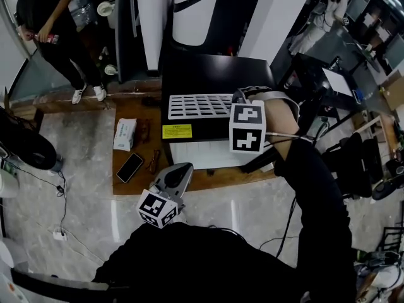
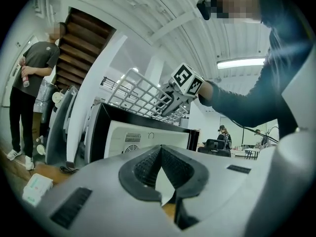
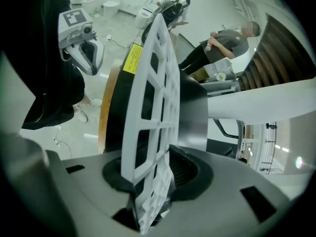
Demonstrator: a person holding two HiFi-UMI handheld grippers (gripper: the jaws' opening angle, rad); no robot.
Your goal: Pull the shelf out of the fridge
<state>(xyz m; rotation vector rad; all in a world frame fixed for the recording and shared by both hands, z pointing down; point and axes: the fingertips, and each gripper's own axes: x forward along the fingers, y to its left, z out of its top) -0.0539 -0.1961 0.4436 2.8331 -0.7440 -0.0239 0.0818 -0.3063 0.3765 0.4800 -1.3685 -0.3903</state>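
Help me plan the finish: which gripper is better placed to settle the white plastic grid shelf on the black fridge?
Right. The right gripper straddles the shelf atop the fridge; the left gripper hangs lower in front, shut, empty.

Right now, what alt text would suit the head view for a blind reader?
Seen from above, a white grid shelf sits on top of a small black fridge, with the right gripper at its right edge. The left gripper hangs shut and empty in front of the fridge.

One shelf [image 1: 199, 105], one fridge [image 1: 214, 74], one phone [image 1: 129, 167]
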